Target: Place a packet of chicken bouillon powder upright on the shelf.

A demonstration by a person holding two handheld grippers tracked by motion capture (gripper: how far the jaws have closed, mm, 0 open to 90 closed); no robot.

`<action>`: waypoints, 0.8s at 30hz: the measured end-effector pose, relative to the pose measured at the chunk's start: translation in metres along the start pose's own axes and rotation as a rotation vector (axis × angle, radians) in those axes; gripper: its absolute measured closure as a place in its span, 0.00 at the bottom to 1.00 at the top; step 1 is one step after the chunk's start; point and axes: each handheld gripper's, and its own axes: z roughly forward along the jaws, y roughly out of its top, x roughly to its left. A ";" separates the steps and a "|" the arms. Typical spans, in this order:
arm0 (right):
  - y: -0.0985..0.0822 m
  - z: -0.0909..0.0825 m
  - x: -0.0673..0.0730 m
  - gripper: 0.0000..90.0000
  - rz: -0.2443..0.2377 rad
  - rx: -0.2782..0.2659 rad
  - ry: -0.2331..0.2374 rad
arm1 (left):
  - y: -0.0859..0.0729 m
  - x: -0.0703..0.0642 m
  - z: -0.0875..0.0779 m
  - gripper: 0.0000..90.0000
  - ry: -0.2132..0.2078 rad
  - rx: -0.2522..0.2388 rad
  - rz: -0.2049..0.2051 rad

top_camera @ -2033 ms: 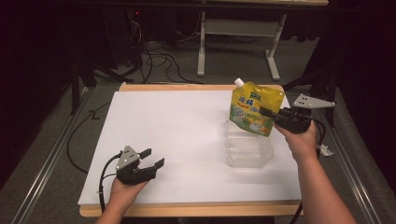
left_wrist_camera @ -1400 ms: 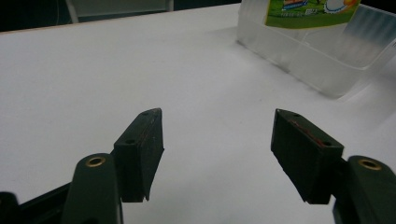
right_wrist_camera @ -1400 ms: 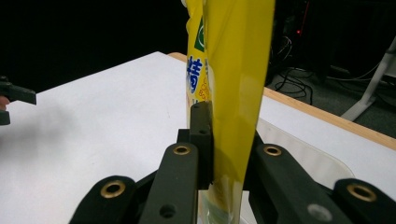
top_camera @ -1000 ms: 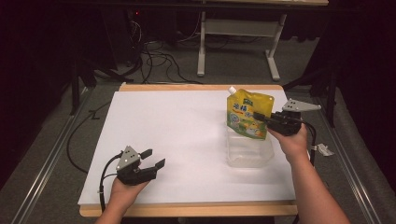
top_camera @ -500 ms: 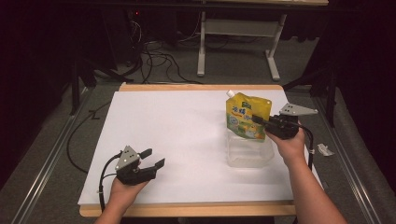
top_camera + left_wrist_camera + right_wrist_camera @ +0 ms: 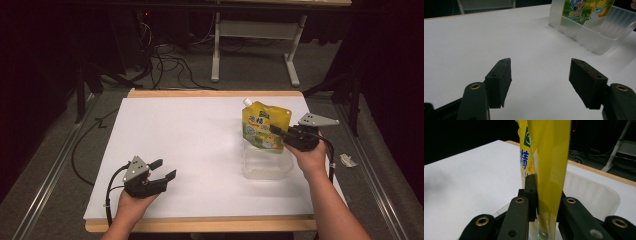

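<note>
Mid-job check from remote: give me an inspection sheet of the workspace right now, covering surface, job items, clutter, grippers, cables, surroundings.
Surface: white table top with a wooden edge, bare apart from the items below.
Job's things: yellow spouted pouch held upright, its bottom inside the clear plastic container.
Clutter: small white scrap off the table's right side.
Grippers: right gripper shut on the pouch's edge; left gripper open, fingers apart over the near left of the table, holding nothing.
Cables: a black cable trails from each gripper; more cables on the floor beyond the table.
Surroundings: dark room, white table frame at the back.
</note>
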 end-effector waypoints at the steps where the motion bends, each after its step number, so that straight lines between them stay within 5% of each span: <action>1: -0.002 0.000 0.000 0.92 0.012 0.001 0.001 | 0.000 0.000 0.000 0.39 0.000 0.000 0.001; 11: -0.004 -0.002 0.000 0.84 0.009 0.019 -0.028 | 0.000 -0.001 0.001 0.39 -0.001 0.003 -0.001; 24: -0.001 -0.004 0.001 0.40 0.077 0.032 -0.081 | 0.000 -0.002 0.001 0.39 -0.004 -0.001 0.005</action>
